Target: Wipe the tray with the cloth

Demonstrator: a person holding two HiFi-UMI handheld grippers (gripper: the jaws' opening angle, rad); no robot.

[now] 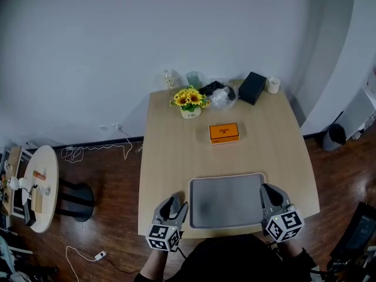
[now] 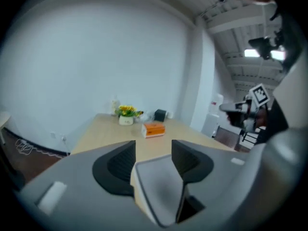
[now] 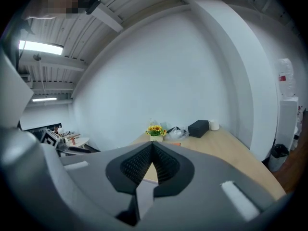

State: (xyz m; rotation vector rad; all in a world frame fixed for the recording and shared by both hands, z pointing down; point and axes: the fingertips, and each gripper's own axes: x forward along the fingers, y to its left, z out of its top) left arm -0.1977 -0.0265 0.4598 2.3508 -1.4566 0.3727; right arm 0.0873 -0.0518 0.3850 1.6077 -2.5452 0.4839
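Left gripper (image 1: 177,205) is gaping wide around the tray's (image 1: 226,203) left rim at the wooden tabletop's (image 1: 176,148) near edge; right gripper (image 1: 268,191) is pinching its right rim.

Office rm: bare white walls (image 1: 176,28), wood table (image 1: 176,157), strip lights (image 3: 41,47).

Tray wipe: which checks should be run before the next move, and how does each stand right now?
1. Cloth in sight: not ok; none shows in any view.
2. Tray lying flat on the table, at the near edge: ok.
3. Tray surface free of things: ok; the orange box sits well apart.
4. Left gripper open, tray corner between its jaws, not pinched: ok.
5. Right gripper shut at the tray's right edge: ok.
6. Right gripper actually pinching the rim: cannot tell.
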